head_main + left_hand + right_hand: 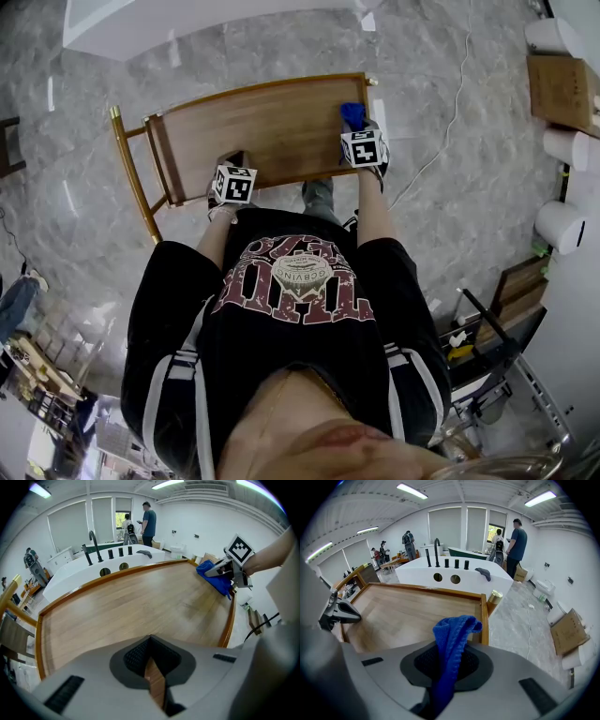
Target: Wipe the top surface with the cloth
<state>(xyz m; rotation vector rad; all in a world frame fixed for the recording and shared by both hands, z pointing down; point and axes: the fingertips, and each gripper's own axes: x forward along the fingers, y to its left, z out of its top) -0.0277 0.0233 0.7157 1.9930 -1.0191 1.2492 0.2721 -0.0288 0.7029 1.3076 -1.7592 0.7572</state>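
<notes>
Overhead, your right gripper (359,125) pinches the blue knitted cloth (351,113) on the right end of the rimmed brown wooden tabletop (262,131), with your left gripper (232,167) at its near edge. Along the left gripper, the jaws sit almost together, a sliver of wood showing between. Along the right gripper, the cloth stands clamped.

No text is legible; shirt print (298,277) unreadable.

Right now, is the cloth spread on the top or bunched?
Bunched. The cloth is pinched in the right gripper, jaws shut on it, its folded free end sticking up above the top.
</notes>
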